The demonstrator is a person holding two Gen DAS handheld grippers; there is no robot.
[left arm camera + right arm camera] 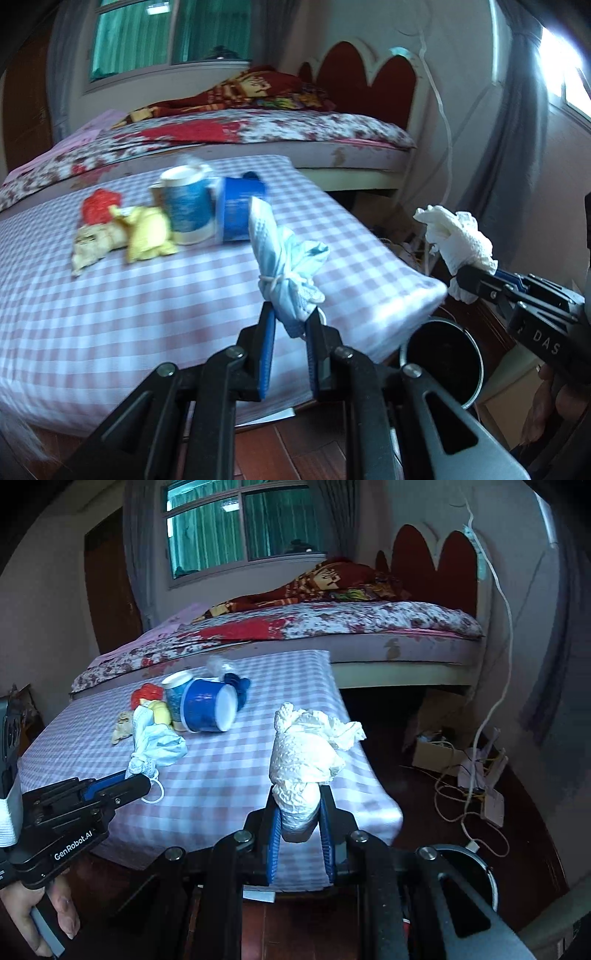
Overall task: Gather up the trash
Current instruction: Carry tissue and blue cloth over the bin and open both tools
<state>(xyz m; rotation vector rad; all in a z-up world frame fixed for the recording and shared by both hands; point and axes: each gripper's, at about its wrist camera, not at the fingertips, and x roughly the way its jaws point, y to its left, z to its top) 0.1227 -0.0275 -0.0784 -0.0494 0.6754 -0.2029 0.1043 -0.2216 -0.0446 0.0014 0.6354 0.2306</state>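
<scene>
My left gripper (290, 317) is shut on a crumpled light-blue face mask (284, 258), held above the near edge of the checked table (110, 302). My right gripper (297, 805) is shut on a wad of white tissue (306, 749), off the table's right corner. In the left wrist view the right gripper (463, 282) and its tissue (458, 236) hang over a round dark bin (443, 362). In the right wrist view the left gripper (142, 779) with the mask (159, 746) shows at the left. More trash lies on the table: paper cups (188, 206), a blue tub (207, 709), yellow and red wrappers (144, 232).
A bed (332, 624) with floral bedding stands behind the table. Cables and a cardboard box (439, 753) clutter the floor at the right. The bin's rim (480, 864) shows at the lower right of the right wrist view. A hand (33, 915) holds the left gripper's handle.
</scene>
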